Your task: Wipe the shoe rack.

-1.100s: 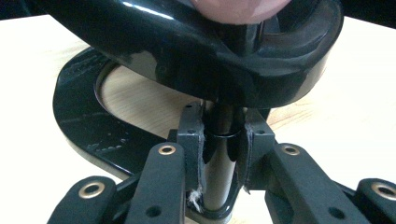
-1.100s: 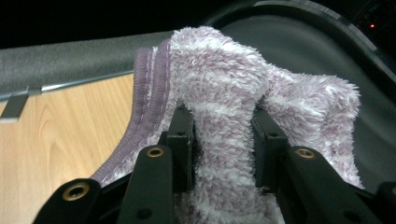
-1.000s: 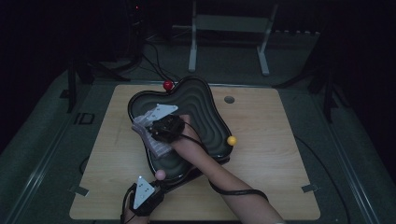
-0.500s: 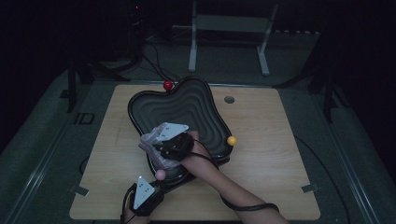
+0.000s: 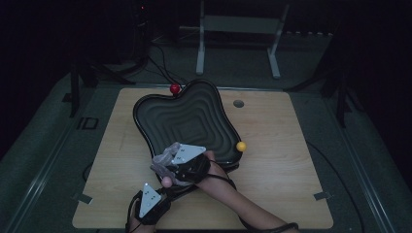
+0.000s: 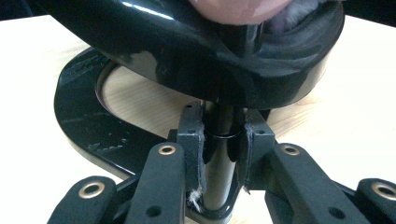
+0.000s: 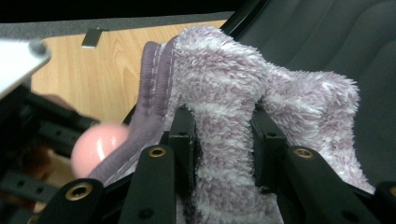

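1. The right gripper is clenched on a fluffy lilac cloth; in the right gripper view the pile bulges out above and beside the two black jaws, which pinch a fold of it.
2. From the high view that gripper sits over the near rim of the black wavy tray, with the cloth bunched at its left — touching the tray's near-left lip.
3. The left gripper grasps the glossy black post under the tray, pads pressed against both sides of it; from above it lies near the bench's near edge, left of centre.
4. A pink ball sits at the tray's near rim between the two grippers, just beside the cloth.
5. Against a second ago, the right gripper and cloth have come from the tray's middle toward its near-left rim; the left gripper has kept its place. The red ball at the far rim and the yellow ball at the right rim are unmoved.
6. Hard to make out: the room is dark, the tray's curved base is cut off by the left gripper view's edge, and the person's right forearm covers the tray's near corner — whether the cloth presses on the surface there, I cannot tell.
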{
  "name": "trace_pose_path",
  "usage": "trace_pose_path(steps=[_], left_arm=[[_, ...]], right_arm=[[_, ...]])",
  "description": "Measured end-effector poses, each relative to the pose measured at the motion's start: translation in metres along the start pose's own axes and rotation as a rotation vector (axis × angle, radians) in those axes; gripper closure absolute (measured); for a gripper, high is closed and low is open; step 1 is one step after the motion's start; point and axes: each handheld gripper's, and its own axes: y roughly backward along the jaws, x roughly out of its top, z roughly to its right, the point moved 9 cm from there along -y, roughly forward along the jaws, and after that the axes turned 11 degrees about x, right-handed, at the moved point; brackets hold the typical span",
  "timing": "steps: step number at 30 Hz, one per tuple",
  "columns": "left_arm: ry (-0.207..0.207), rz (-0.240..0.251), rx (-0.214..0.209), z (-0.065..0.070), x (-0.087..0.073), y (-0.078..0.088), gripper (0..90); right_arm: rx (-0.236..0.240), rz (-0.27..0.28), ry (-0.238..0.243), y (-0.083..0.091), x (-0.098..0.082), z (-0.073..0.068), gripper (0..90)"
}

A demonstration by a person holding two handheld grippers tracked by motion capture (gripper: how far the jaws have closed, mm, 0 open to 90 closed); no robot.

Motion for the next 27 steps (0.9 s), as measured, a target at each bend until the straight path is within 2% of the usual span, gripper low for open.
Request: trace_pose_path(steps=[3,7,12,16,18,22,27], left_arm=[[0.001,0.002,-0.002,0.000,0.000,0.000,74.1],[0.003,0.002,-0.003,0.000,0.000,0.000,74.1],[0.004,0.003,-0.001,0.000,0.000,0.000,74.1],[0.003,0.003,-0.003,0.000,0.000,0.000,74.1],[-0.002,0.006,-0.003,-0.001,0.000,0.000,74.1],[-0.001,0.004,-0.006,-0.001,0.000,0.000,74.1],[-0.001,0.004,-0.006,-0.001,0.000,0.000,74.1]], right_arm=[[0.015,0.001,-0.007,0.004,-0.007,-0.001,67.9],[0.026,0.000,-0.018,0.006,-0.008,0.000,67.7],[0.022,0.009,-0.009,0.006,-0.007,0.001,67.7],[0.004,0.015,-0.021,0.009,-0.003,0.011,67.7],[-0.016,0.016,-0.020,0.012,0.002,0.018,67.7],[-0.052,0.055,-0.034,0.020,0.022,0.035,68.0],[-0.119,0.124,-0.052,0.034,0.061,0.065,67.9]])
